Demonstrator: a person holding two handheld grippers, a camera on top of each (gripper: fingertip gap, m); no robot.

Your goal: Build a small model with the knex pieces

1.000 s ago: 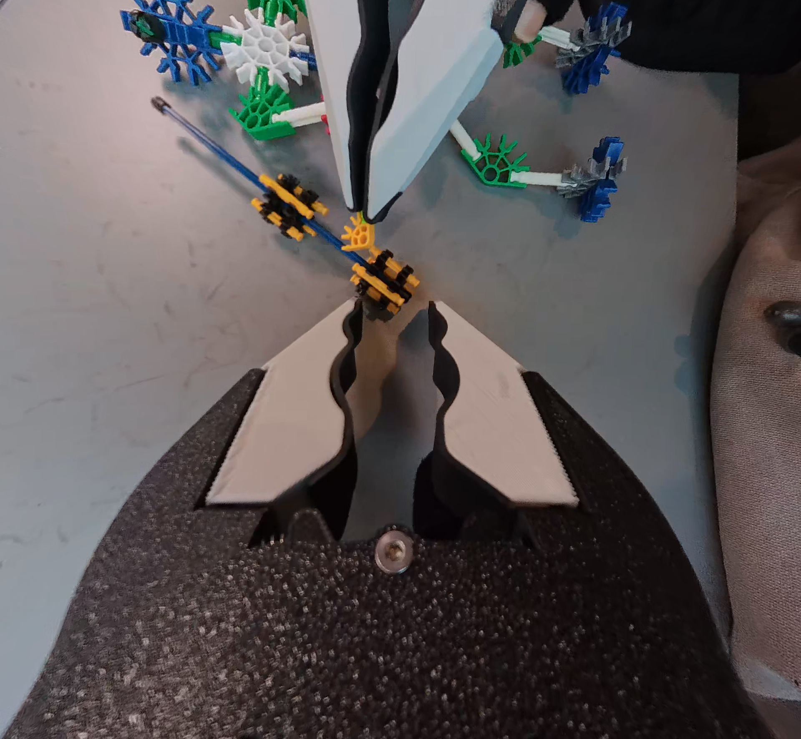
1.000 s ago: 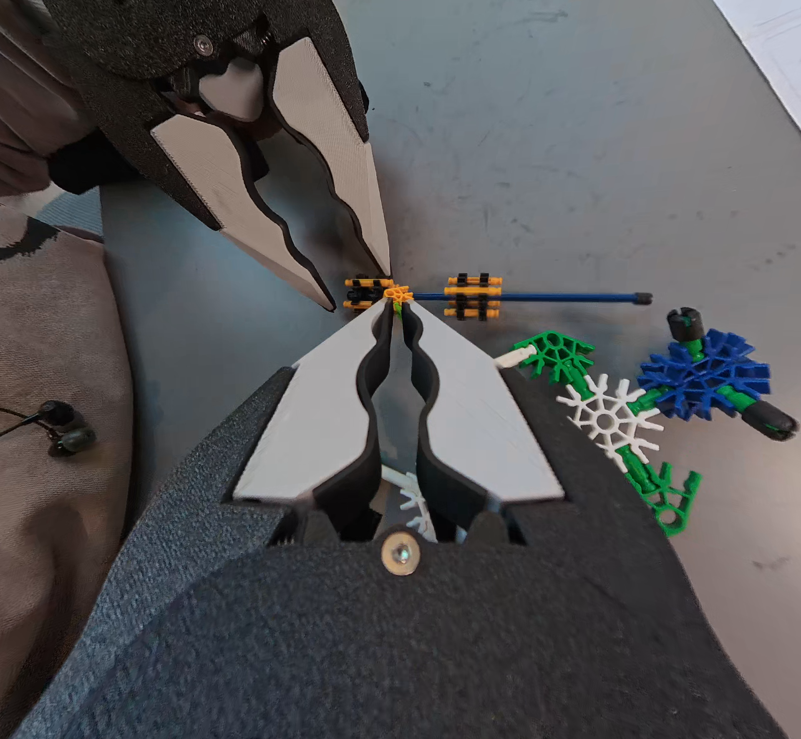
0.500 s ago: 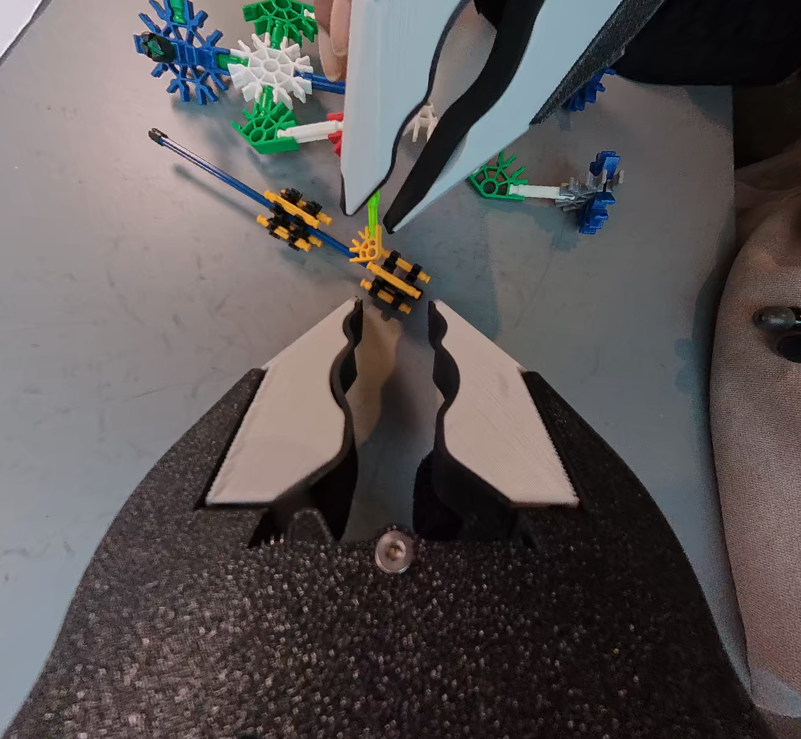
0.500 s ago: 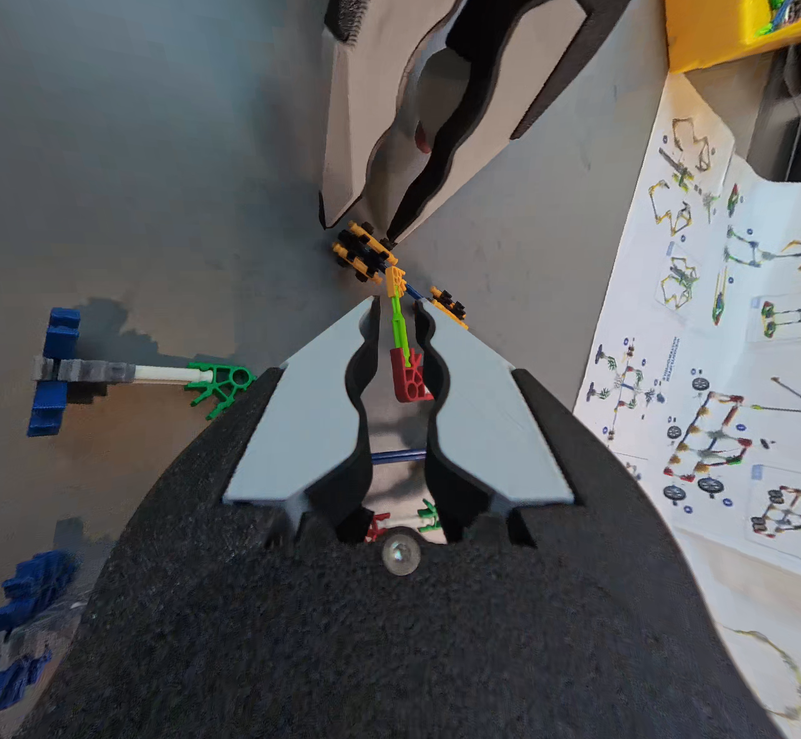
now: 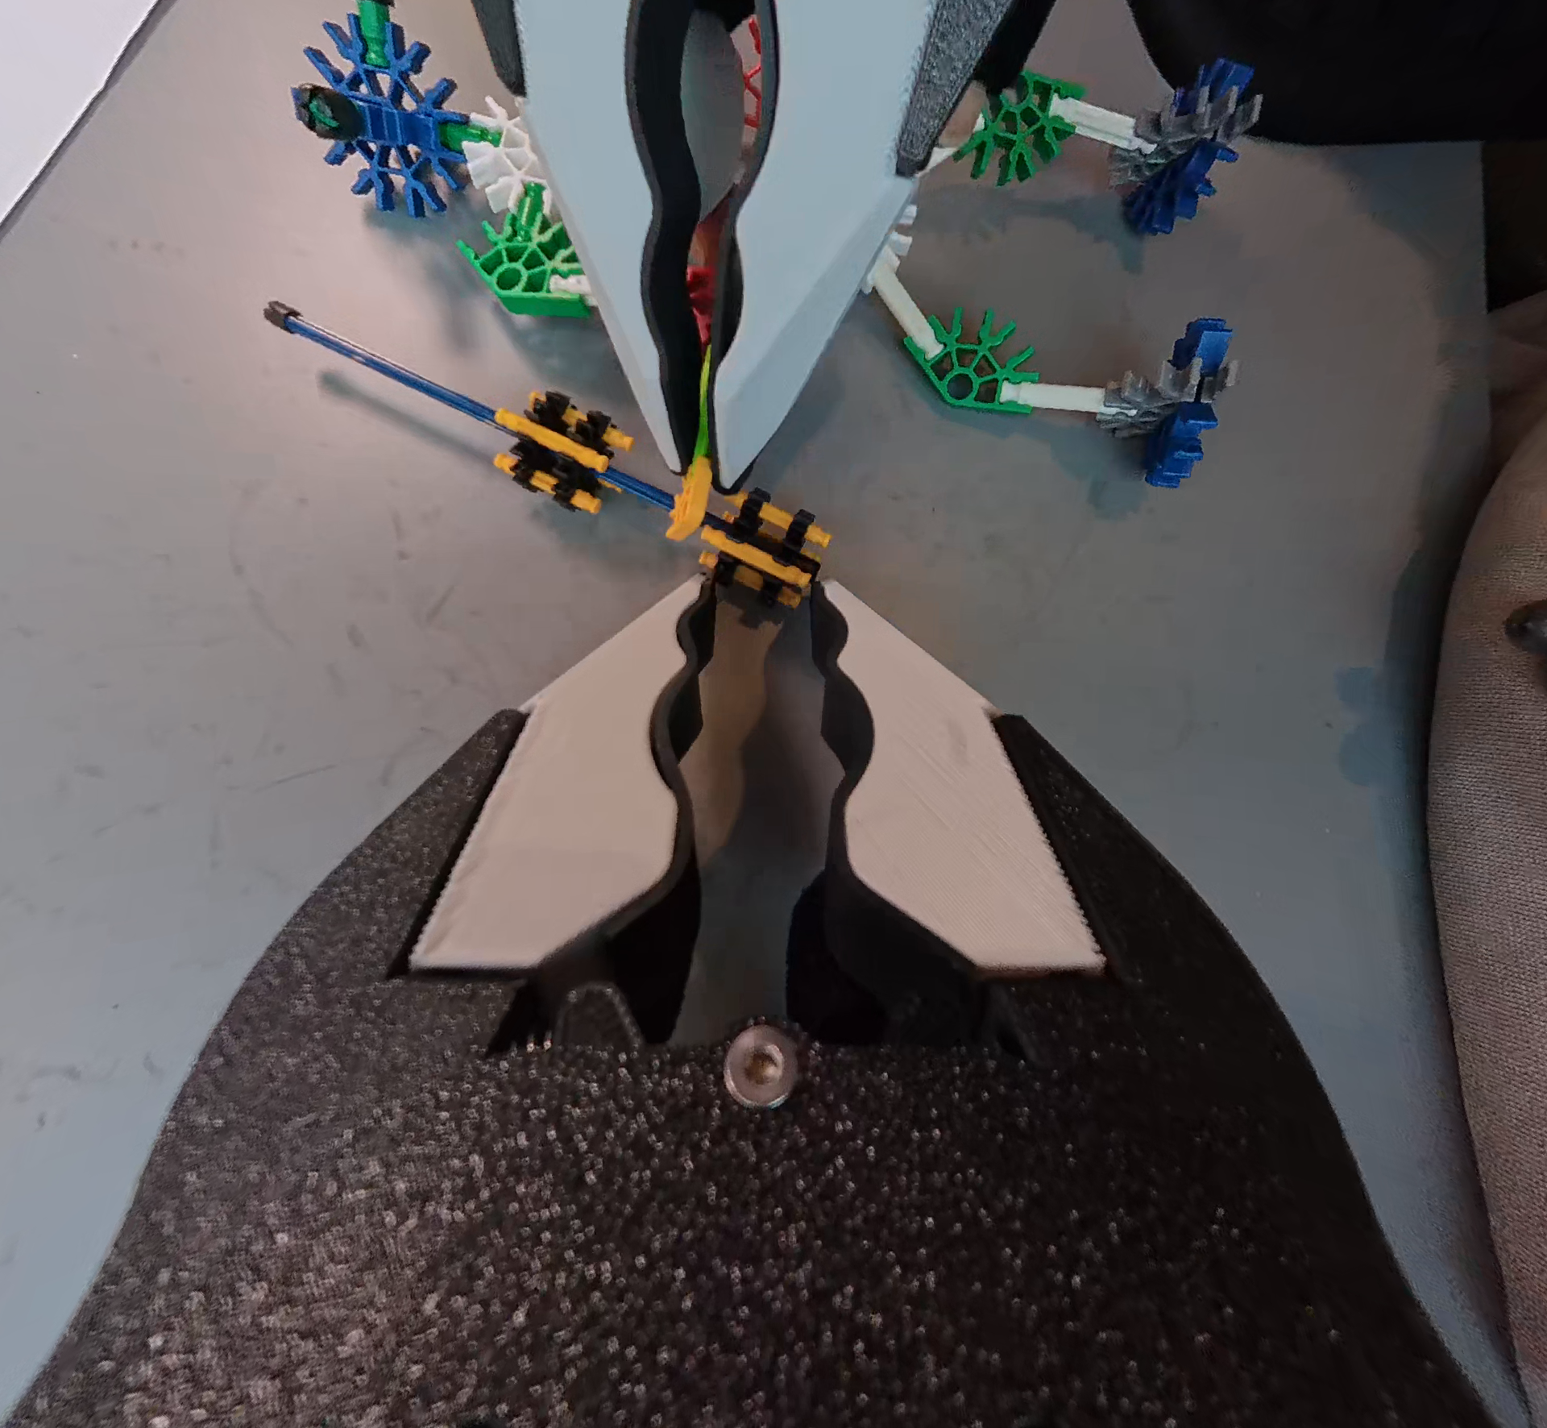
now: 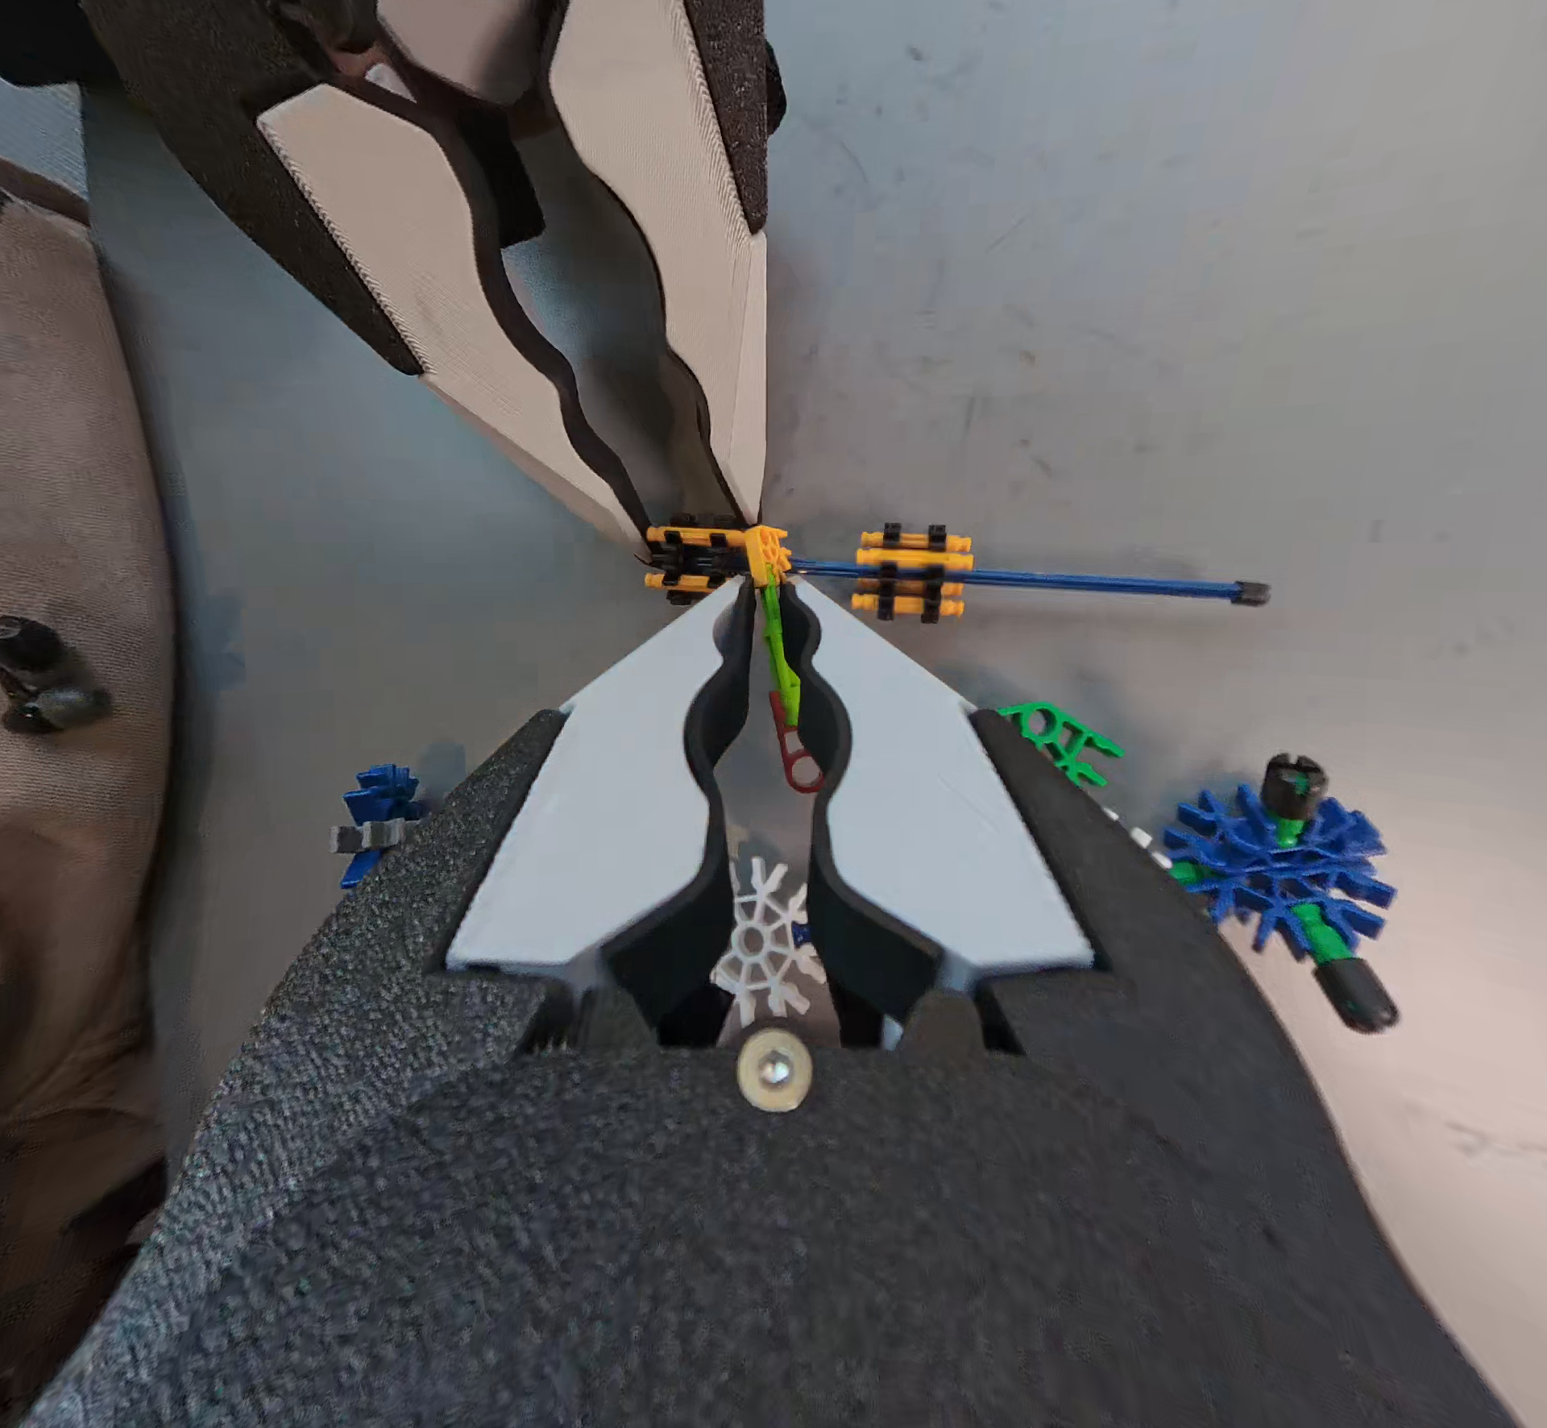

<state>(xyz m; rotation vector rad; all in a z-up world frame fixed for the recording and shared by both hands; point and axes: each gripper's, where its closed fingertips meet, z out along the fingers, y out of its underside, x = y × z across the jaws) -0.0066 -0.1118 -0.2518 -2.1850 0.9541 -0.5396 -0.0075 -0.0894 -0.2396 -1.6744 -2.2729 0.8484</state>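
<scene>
Your left gripper (image 5: pixel 760 582) sits low in the middle of the left wrist view. Its fingers (image 5: pixel 586 785) stand a small way apart, and the near yellow and black wheel (image 5: pixel 763 542) sits right at their tips. You cannot tell if the tips press on it or only touch it.

Your right gripper (image 6: pixel 766 588) fills the bottom of the right wrist view. Its fingers (image 6: pixel 921 802) are nearly closed and hold a thin light green rod (image 6: pixel 778 651). A dark red piece (image 6: pixel 795 747) hangs on the near end of that rod, between the fingers. The far end of the rod meets a small yellow connector (image 6: pixel 766 550) in the middle of the frame.

The yellow connector sits on a long blue rod (image 6: pixel 1088 582) that lies on the grey surface (image 6: pixel 1172 216). The blue rod runs to the right of the frame and ends in a black cap. A second yellow and black wheel (image 6: pixel 912 571) sits farther along it.

At the right edge of the right wrist view lies a blue snowflake piece (image 6: pixel 1281 873) with green rods and black caps. A white snowflake piece (image 6: pixel 766 944) shows low between your right fingers. In the left wrist view, two green pieces with white rods and blue and grey ends (image 5: pixel 1172 408) lie at the upper right. A white paper sheet (image 5: pixel 75 6) lies in the upper left corner.
</scene>
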